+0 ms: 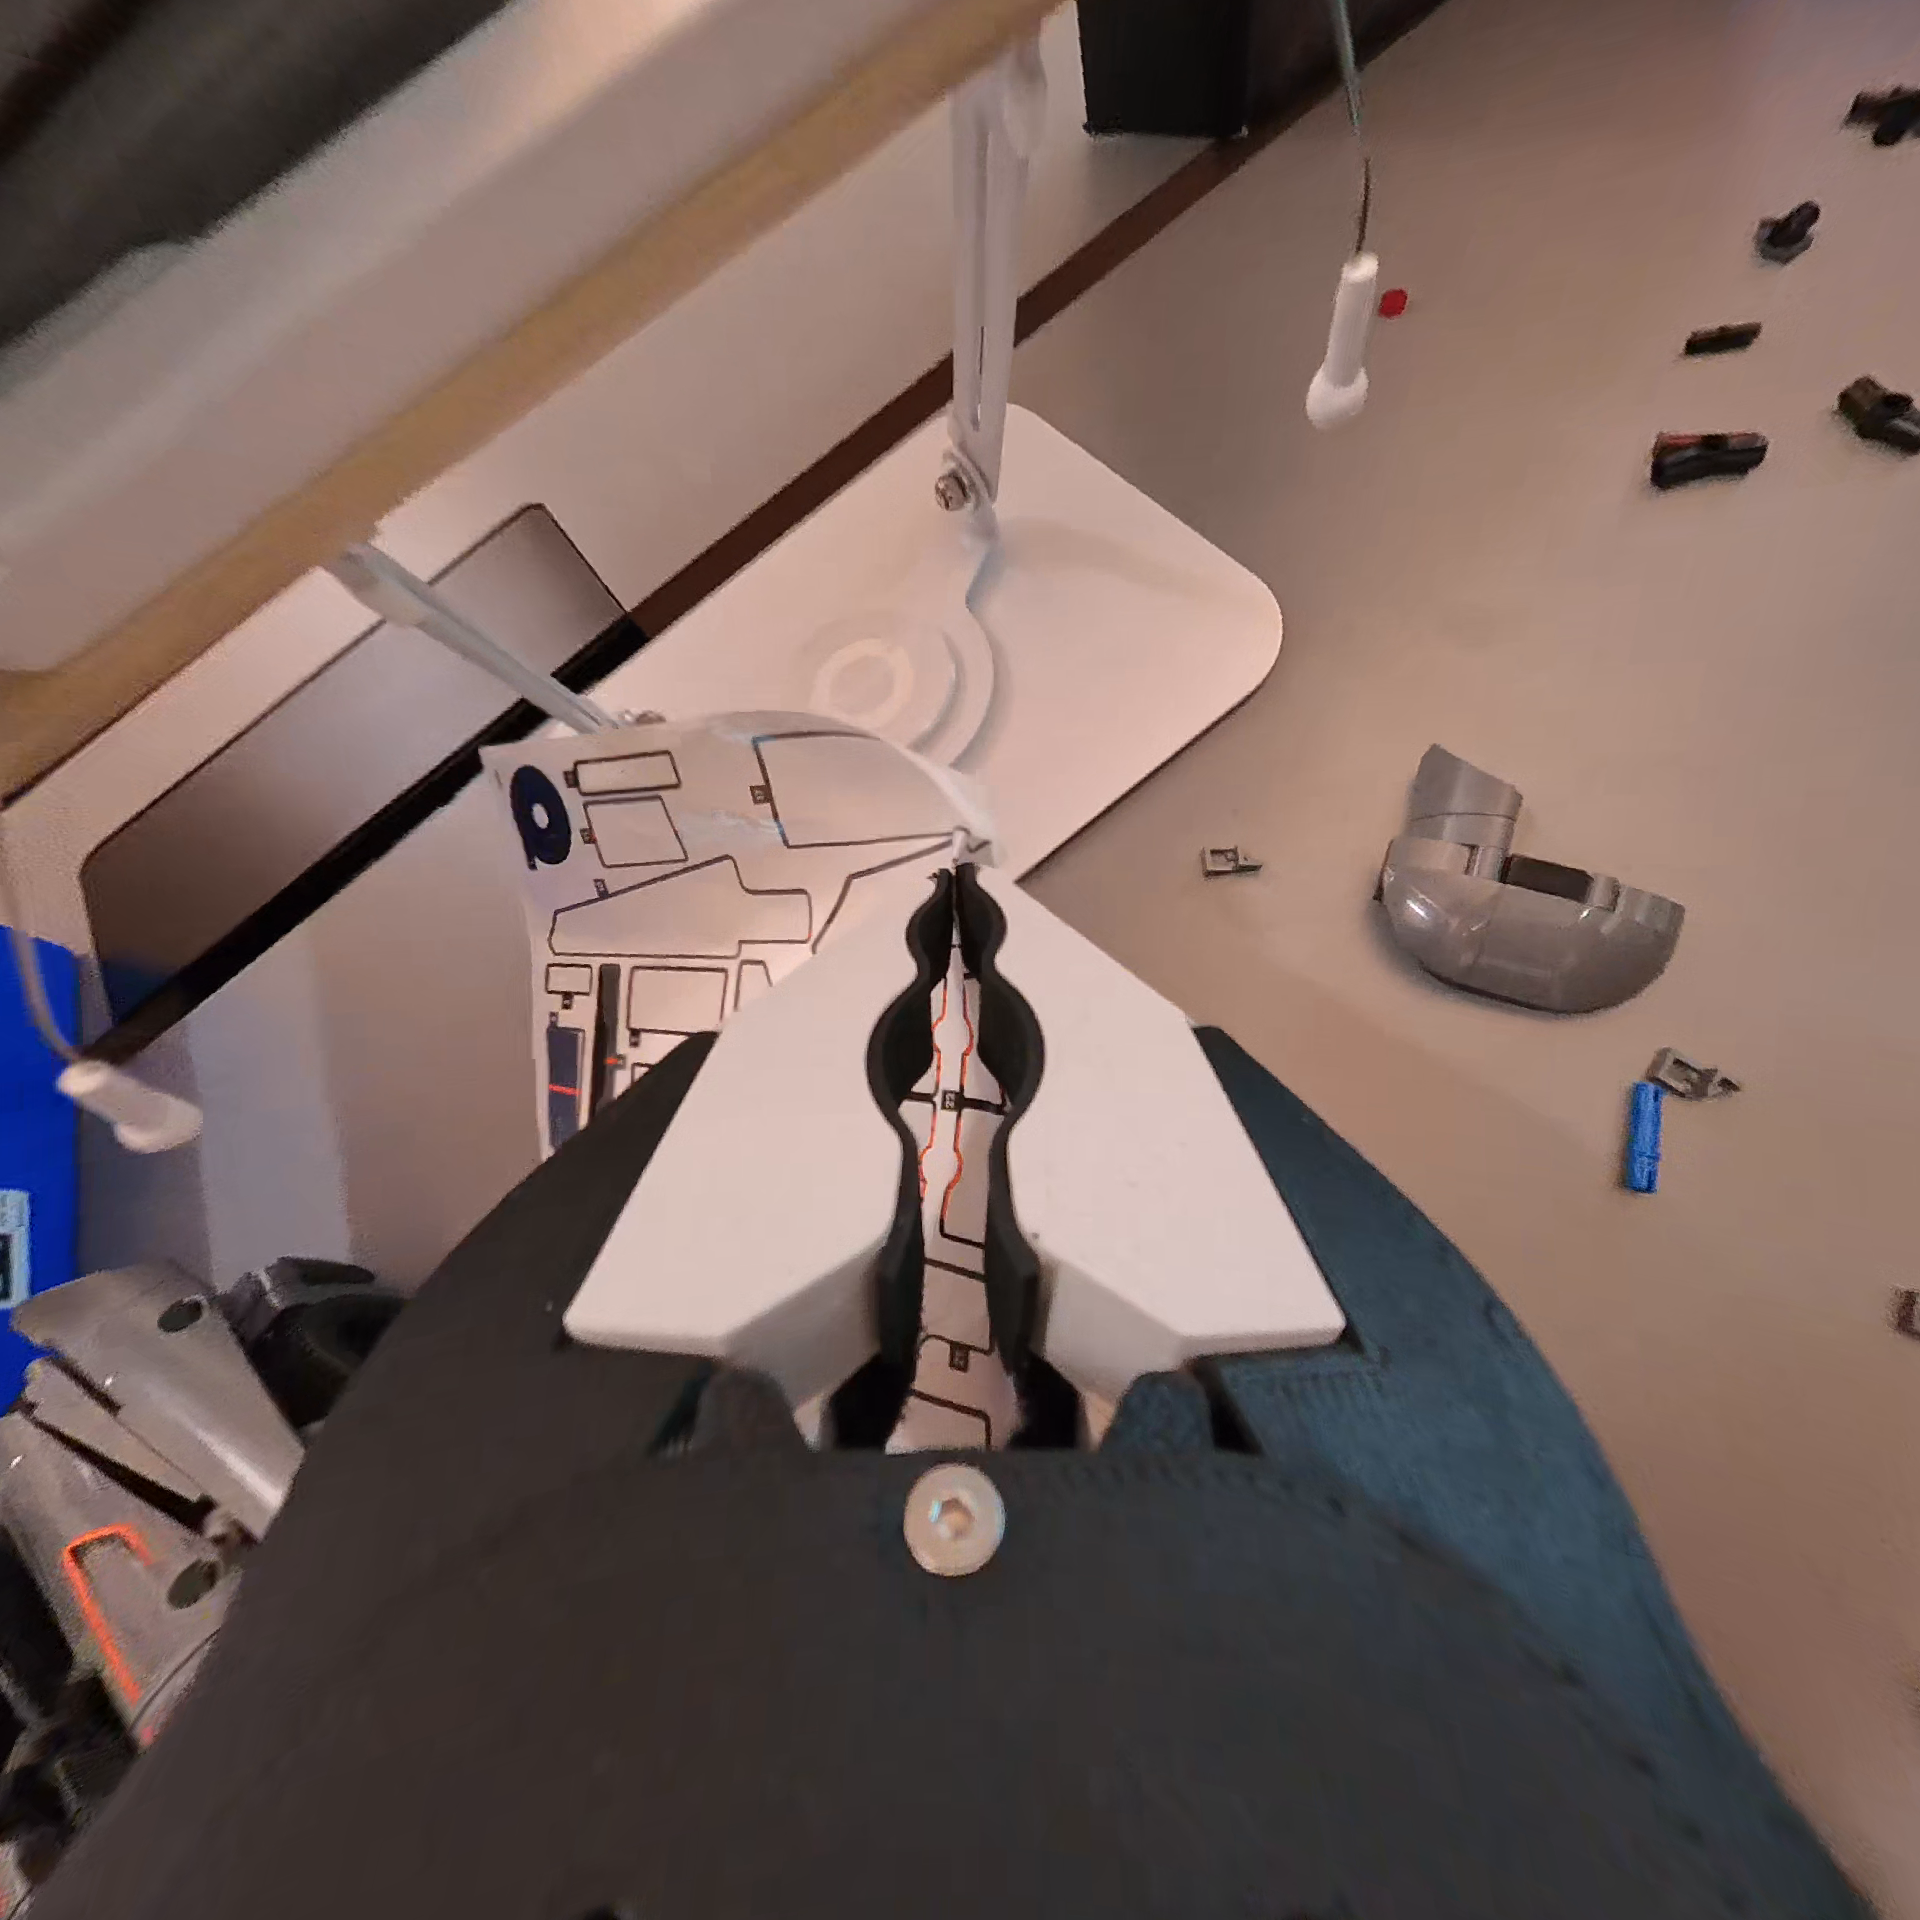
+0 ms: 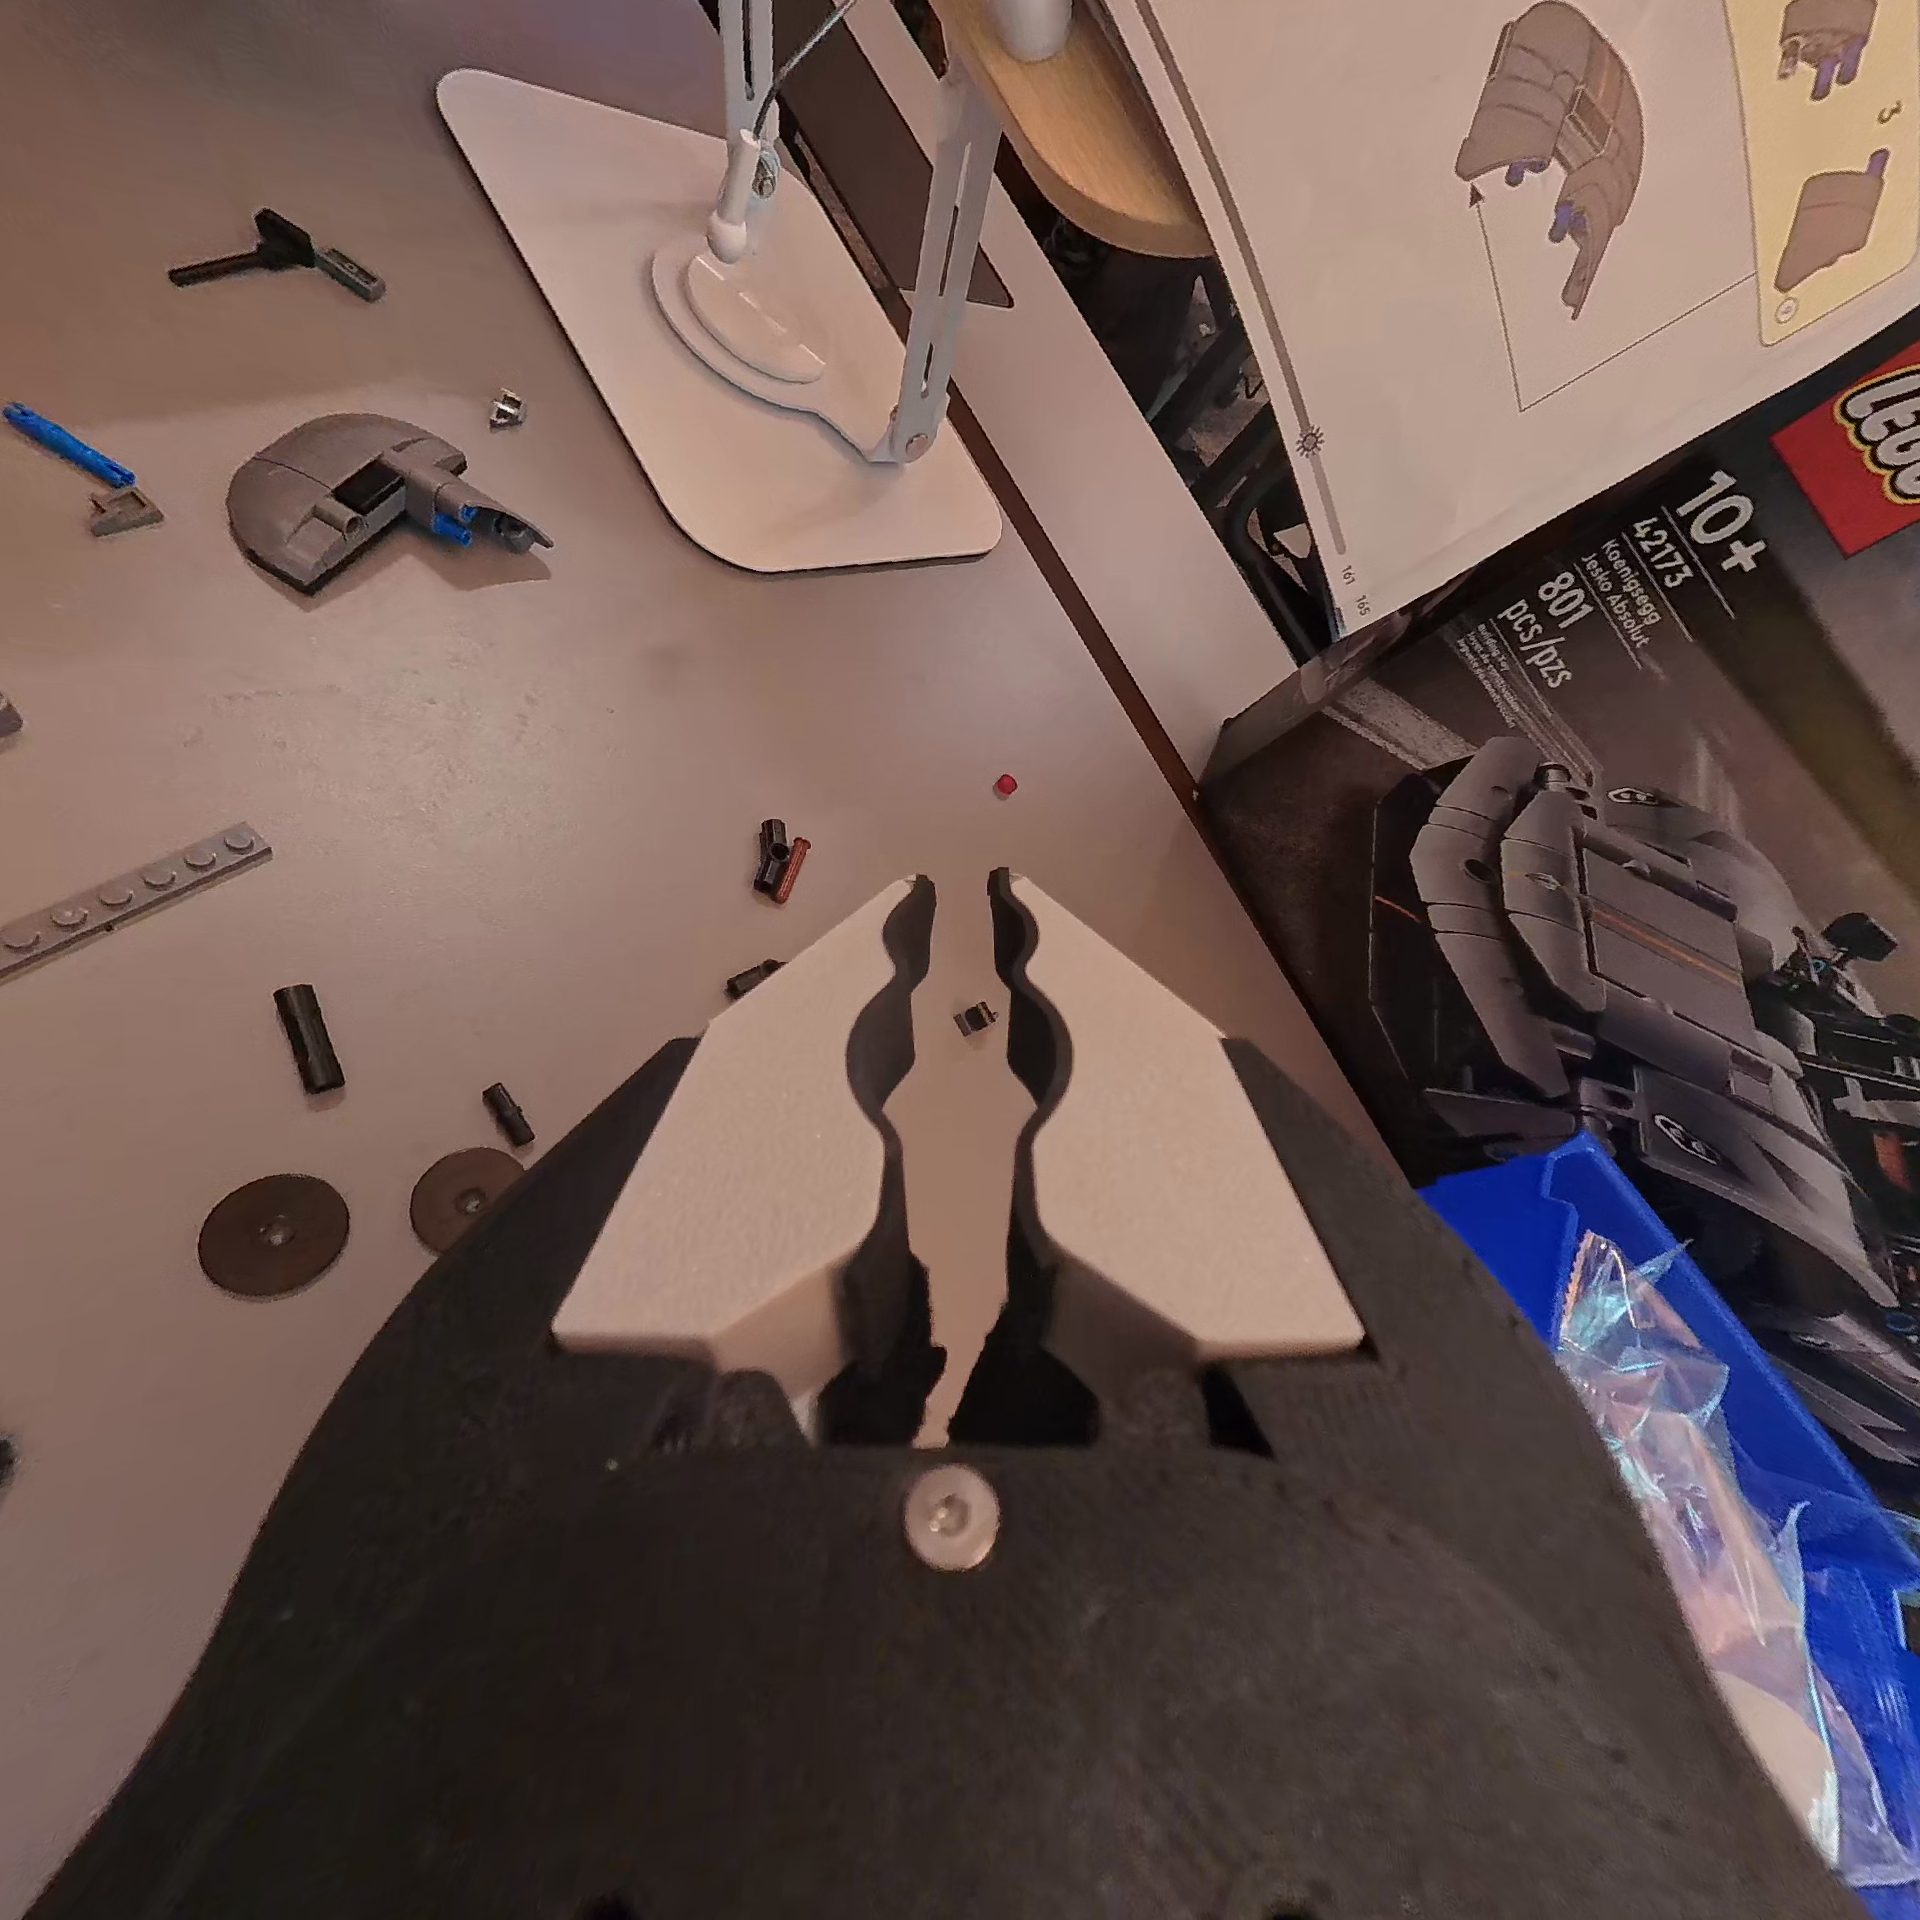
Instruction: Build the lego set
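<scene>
we have the left claw (image 1: 954, 883) pressed together on a thin, glossy white sticker sheet printed with black outlines (image 1: 665, 862), pinched only at one crumpled corner, so our worry is that the paper tears or slips free if we pull hard, and that the limp sheet curls onto itself and the decals stick where we do not want them. the right claw (image 2: 961, 883) stands apart and holds nothing, hovering low over the smooth beige bench (image 2: 520, 707) with a tiny dark clip-shaped plastic piece (image 2: 975, 1019) showing between its white wedge fingers (image 2: 769, 1122); that piece is so small and slick that a closing pinch could squirt it away, perhaps toward the small red round stud (image 2: 1004, 785) lying just beyond the tips. the set itself is scattered: a curved grey plastic bodywork assembly with blue pins (image 2: 353, 499) lies near the flat white lamp base with rounded corners (image 2: 727, 343), a long grey studded plate (image 2: 135, 899) and short black cylindrical connectors (image 2: 308, 1039) rest farther left, and two flat dark discs (image 2: 272, 1234) sit close to the right claw's body. a careless sweep could knock these matte, light parts off their places. the dark cardboard set box (image 2: 1621, 935) and a blue plastic bin with crinkled clear bags (image 2: 1704, 1455) crowd the right side.
</scene>
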Available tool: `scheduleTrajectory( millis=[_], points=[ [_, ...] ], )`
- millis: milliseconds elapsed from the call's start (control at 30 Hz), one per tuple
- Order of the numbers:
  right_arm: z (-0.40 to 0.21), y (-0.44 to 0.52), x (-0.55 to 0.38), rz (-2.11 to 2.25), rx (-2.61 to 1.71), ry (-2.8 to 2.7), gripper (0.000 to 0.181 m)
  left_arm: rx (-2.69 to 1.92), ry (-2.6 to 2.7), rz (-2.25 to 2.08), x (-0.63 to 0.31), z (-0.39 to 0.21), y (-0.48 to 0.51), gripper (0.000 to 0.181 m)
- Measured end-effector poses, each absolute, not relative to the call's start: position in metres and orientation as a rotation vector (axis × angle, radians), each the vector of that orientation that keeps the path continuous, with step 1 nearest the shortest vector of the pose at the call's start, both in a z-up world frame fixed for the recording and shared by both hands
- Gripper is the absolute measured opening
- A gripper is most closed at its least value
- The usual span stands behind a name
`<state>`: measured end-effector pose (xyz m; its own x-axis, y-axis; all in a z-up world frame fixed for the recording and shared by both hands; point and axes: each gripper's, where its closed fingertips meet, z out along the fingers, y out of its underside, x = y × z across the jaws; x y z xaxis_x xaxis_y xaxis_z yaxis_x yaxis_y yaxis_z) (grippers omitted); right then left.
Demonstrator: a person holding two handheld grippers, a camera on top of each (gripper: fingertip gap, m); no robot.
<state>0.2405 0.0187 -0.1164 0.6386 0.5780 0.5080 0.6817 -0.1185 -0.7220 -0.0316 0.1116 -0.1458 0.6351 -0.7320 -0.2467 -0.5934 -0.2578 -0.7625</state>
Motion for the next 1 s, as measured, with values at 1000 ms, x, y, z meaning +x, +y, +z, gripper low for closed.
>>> scheduleTrajectory(
  millis=[1000],
  points=[
    [-0.15, 0.005, 0.225, 0.035, -1.919, -1.143, 0.016, -1.804, 1.695, -0.323, 0.068, -0.194, 0.019, 0.031]
  ],
)
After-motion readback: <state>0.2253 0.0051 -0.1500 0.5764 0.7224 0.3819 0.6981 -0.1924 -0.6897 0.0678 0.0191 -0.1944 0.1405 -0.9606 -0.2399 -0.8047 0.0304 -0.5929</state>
